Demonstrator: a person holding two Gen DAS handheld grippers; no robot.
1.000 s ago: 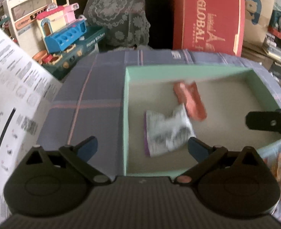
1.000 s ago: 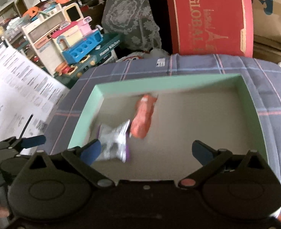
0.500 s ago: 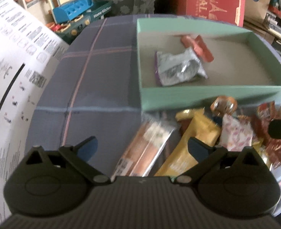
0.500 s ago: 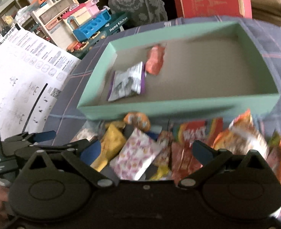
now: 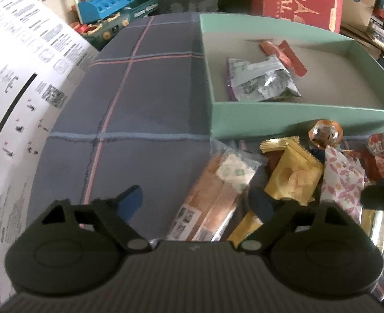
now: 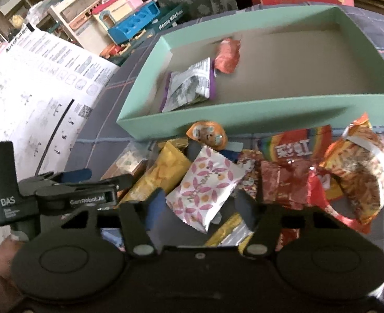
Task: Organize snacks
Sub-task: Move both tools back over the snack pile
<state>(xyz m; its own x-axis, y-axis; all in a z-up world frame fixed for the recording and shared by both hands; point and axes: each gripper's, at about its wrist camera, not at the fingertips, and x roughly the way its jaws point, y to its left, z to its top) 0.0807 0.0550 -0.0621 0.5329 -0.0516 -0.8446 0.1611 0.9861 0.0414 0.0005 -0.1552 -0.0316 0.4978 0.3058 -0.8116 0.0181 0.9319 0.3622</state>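
Two snacks lie inside the mint-green box so far: a silver-and-purple packet near its left wall and an orange-red wrapper just beyond it toward the far wall. The rest of the box floor is bare.

Most of the work looks to be left. A heap of snacks sits on the plaid cloth against the near wall of the box: a clear-wrapped biscuit pack, a yellow pouch, a white packet with pink flowers, a round orange sweet touching the box wall, a rainbow-printed bag, dark red wrappers and an orange crinkled bag toward the right edge of the cloth.

The left gripper hangs over the left end of the heap, its jaws closing with the biscuit pack between them; the pads do not appear to press on it yet. The right gripper is closing too, narrower, with the flowered packet between its fingers, though no firm pinch shows there either.

By my reading, each hand is starting a pick, and the whole heap remains to be moved into the box.
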